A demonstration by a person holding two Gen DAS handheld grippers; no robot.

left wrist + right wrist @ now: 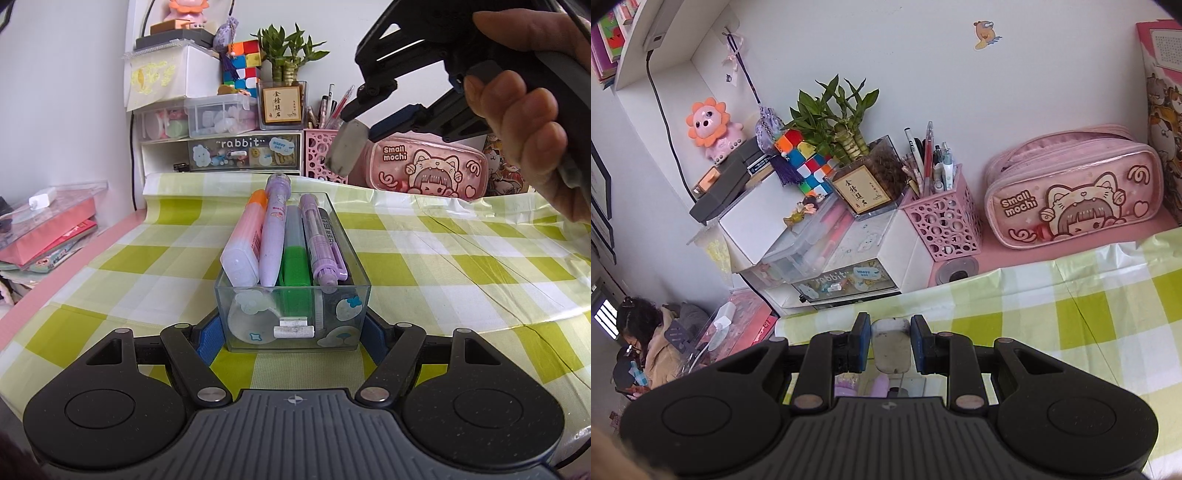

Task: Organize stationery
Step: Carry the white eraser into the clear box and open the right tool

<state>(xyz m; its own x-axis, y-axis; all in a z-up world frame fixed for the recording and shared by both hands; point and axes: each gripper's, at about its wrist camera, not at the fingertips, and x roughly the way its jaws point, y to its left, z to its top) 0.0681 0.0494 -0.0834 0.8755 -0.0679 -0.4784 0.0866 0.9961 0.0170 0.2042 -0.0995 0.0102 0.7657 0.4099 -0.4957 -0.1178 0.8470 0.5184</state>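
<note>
The counter (424,258) is covered by a green-and-white checked cloth, and its far right edge is cut off by the hand (532,122) that carries the right gripper (364,122). Behind it, a pink pencil case (1071,199) is seen lying on its side, partly hidden in the left wrist view by that gripper. A pink perforated pen holder (942,218) is set just beside the case.

A clear plastic box (291,314) is held at its near end between the fingers (207,339) of the left gripper (291,341), which are closed against its two side walls. Several pens and markers (273,236) are laid lengthwise in it; the lowest ones are hard to make out.

A grey eraser (891,345) is pinched between the right gripper's (891,345) fingers and held in the air above the far end of the box. Its far end is smudged dark.
</note>
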